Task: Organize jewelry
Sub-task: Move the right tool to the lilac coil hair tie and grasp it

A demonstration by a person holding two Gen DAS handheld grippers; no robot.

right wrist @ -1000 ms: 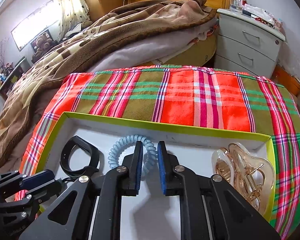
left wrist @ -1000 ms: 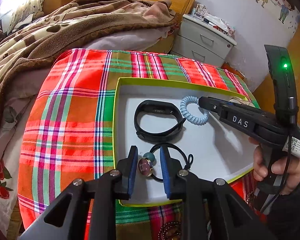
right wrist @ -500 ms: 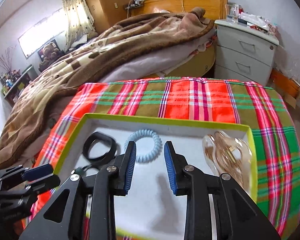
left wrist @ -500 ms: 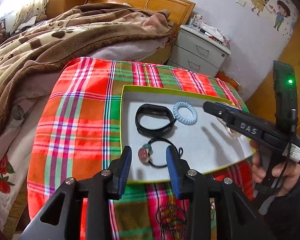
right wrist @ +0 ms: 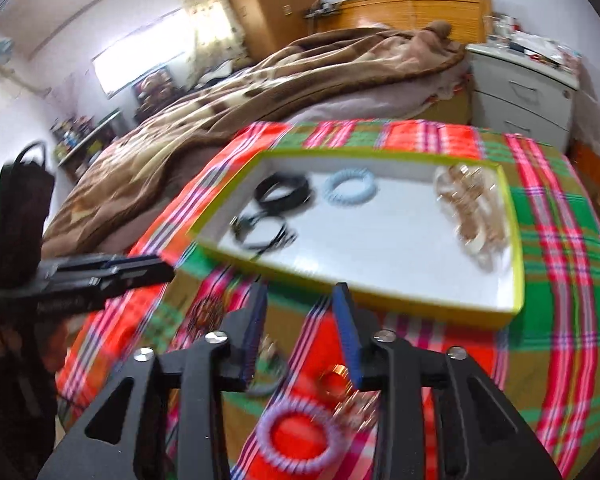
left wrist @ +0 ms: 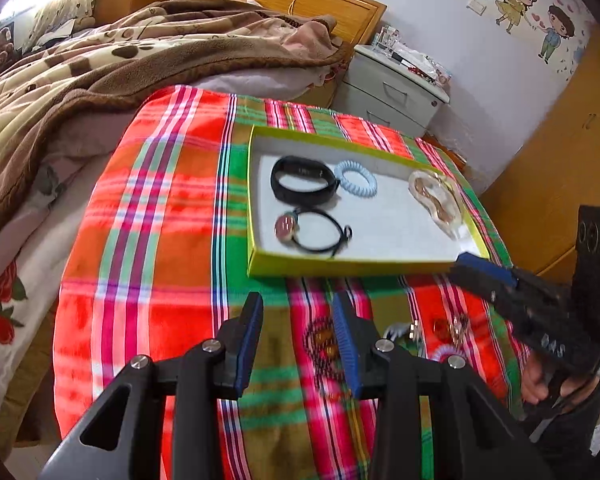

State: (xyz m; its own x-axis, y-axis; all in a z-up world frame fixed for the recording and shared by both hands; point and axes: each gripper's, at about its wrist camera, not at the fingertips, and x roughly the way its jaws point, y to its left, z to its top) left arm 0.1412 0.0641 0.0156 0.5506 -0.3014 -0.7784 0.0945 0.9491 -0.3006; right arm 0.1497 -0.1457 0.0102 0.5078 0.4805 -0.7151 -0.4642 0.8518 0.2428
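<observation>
A yellow-green tray [left wrist: 340,268] [right wrist: 380,300] on the plaid cloth holds a black band [left wrist: 302,180] [right wrist: 282,192], a light-blue coil tie [left wrist: 356,179] [right wrist: 350,188], a black cord bracelet with a round pink charm [left wrist: 312,230] [right wrist: 260,232] and a clear gold hair claw [left wrist: 436,200] [right wrist: 472,216]. My left gripper [left wrist: 298,344] is open and empty, over the cloth in front of the tray. My right gripper [right wrist: 300,336] is open and empty, above loose pieces: a lilac coil tie [right wrist: 300,436], a gold ring [right wrist: 336,380] and a beaded bracelet [left wrist: 324,344].
The plaid cloth [left wrist: 140,240] covers a table beside a bed with a brown blanket [left wrist: 100,60]. A white nightstand [left wrist: 396,88] stands at the back right. A wooden wardrobe [left wrist: 560,152] is on the right.
Both grippers have pulled back out of the tray and opened wider. The left one let go of the cord bracelet, which now lies in the tray. The right view is blurred by motion.
</observation>
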